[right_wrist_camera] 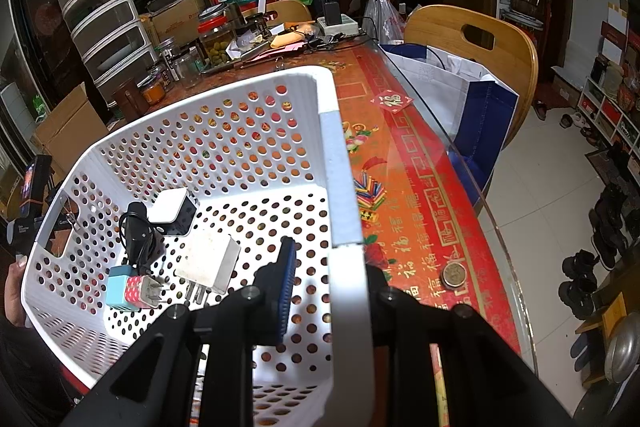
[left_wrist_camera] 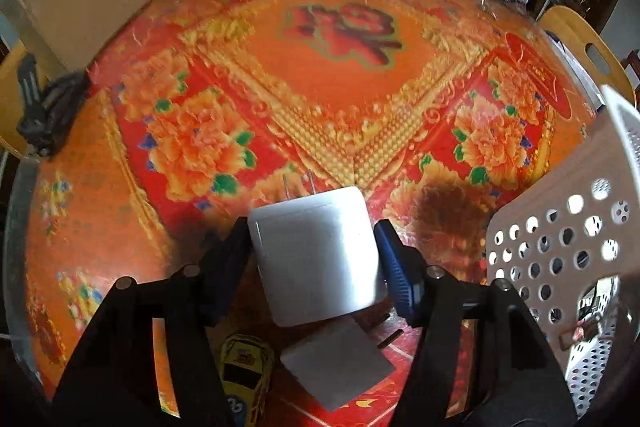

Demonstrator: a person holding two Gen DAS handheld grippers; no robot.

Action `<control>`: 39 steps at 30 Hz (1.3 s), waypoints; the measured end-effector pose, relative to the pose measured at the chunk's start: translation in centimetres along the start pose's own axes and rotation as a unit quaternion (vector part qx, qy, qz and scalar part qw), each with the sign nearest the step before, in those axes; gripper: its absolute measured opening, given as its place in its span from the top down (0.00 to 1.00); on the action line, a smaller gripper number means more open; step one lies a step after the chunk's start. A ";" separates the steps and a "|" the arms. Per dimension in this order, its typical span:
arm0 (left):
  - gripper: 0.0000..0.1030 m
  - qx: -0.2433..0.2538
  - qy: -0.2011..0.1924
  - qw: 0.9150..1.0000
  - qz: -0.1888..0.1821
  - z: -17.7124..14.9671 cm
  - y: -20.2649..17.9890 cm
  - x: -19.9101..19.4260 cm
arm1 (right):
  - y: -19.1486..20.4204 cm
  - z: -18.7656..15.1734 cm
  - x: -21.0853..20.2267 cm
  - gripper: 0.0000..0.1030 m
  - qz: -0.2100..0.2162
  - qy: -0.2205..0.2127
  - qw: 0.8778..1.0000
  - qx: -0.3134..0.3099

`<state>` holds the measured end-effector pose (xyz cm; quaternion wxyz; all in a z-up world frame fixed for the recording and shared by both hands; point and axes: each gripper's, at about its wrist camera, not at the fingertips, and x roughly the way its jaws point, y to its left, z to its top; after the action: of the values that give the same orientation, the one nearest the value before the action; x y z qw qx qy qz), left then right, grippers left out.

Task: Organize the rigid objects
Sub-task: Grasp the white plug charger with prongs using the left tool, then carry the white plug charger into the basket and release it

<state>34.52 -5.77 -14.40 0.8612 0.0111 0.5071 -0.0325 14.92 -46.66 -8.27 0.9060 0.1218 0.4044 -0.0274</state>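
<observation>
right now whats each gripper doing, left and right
Left gripper: shut on the white charger, lifted above the table.
Right gripper: shut on the white basket rim.

A smooth white plastic charger with metal prongs sits over a glossy, glass-topped floral table. At right, a perforated white plastic basket looks matt; a varnished wooden chair stands at upper right.
</observation>
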 end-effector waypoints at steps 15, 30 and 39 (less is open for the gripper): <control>0.46 -0.007 -0.088 0.995 0.042 0.0 1.3 -6.6 | 0.0 0.0 0.0 0.78 0.000 0.000 1.000 0.000; 0.46 -0.003 -0.124 0.991 0.051 0.0 0.9 -10.5 | 0.0 0.0 0.0 0.77 0.000 0.000 1.000 0.000; 0.47 0.010 -0.148 0.988 0.053 0.2 -0.6 -13.3 | 0.1 0.0 0.0 0.77 0.000 0.000 1.000 0.000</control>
<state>28.26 -5.75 -2.64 0.9272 0.0415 0.3723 0.0063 14.90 -46.60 -8.29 0.9061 0.1215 0.4042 -0.0275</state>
